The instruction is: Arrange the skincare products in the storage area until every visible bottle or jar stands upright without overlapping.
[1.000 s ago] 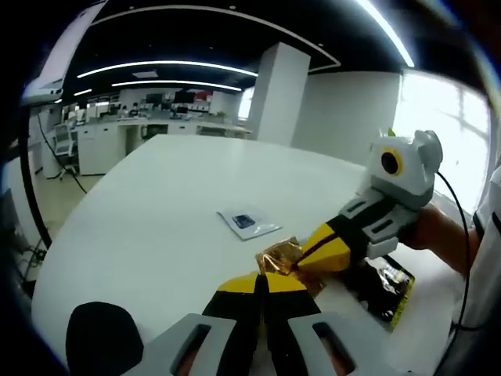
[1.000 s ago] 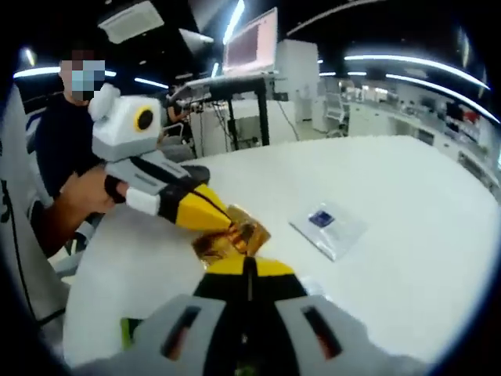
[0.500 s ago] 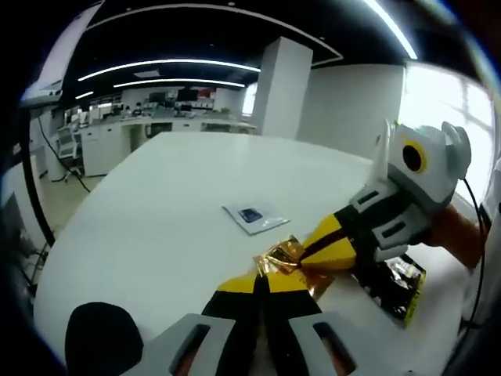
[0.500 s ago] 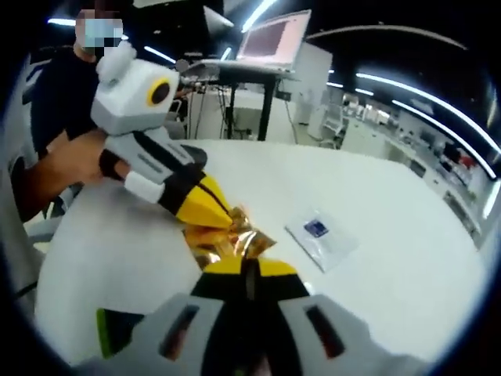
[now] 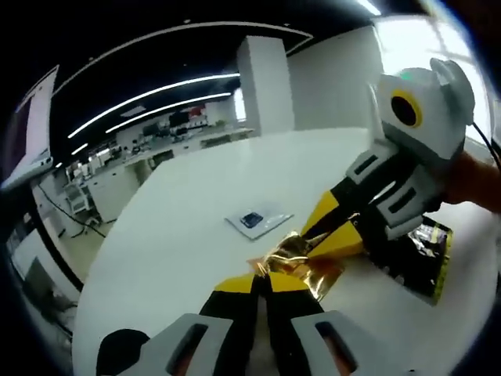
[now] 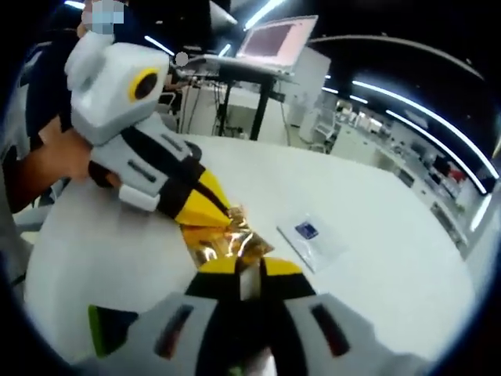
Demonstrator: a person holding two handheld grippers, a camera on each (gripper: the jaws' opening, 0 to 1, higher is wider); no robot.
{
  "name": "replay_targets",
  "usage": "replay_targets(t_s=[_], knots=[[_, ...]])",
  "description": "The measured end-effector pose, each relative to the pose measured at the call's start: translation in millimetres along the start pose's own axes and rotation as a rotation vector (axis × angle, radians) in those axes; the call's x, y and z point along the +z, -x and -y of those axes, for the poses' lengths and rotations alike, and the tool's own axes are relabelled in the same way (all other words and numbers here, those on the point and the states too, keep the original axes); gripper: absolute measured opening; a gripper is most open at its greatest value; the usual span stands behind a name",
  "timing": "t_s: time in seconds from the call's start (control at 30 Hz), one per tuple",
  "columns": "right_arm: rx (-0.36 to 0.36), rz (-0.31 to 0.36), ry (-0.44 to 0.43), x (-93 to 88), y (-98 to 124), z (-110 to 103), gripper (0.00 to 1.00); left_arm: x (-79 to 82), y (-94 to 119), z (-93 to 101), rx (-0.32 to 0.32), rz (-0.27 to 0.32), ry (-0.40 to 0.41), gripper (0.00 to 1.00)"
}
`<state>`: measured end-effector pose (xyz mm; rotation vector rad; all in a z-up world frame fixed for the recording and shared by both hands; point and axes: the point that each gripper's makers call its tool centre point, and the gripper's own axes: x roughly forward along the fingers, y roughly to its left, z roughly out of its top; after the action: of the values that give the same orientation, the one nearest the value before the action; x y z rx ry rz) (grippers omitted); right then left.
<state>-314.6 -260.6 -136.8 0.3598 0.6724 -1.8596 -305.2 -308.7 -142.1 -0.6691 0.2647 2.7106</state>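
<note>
In the left gripper view, the left tool rises from the bottom edge, jaws pinched together on the near edge of a crinkled gold foil sachet. Just beyond, the right tool comes in from the right, jaws closed on the sachet's far edge, so the packet hangs stretched between both, just above the white table. A black and yellow packet lies beside it. Further off lies a clear sachet with a blue label. To do this well, I judge one tool should release before the foil tears, the other setting it down apart from its neighbours
</note>
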Motion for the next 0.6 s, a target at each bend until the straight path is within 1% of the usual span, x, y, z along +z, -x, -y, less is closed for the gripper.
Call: replay_targets(t_s=[0.07,0.23,0.33,0.5,0.6], knots=[[-0.003,-0.004,0.006,-0.1,0.5,0.1,0.11,-0.8,1.1,-0.3,0.009,0.004,-0.019,0.03],[-0.011,-0.017,0.018,0.1,1.0,1.7,0.13,-2.3,4.2,-4.2,0.018,0.025,-0.017,0.05],[-0.014,-0.019,0.012,0.1,0.9,1.6,0.13,-3.1,5.7,-4.2,0.019,0.025,-0.020,0.05],[-0.020,-0.019,0.023,0.5,1.3,1.4,0.14,-3.3,7.4,-5.5,0.038,0.031,-0.054,0.07],[-0.021,-0.022,0.027,1.0,1.1,2.1,0.14,-3.0,7.2,-5.8,0.042,0.033,-0.051,0.07]])
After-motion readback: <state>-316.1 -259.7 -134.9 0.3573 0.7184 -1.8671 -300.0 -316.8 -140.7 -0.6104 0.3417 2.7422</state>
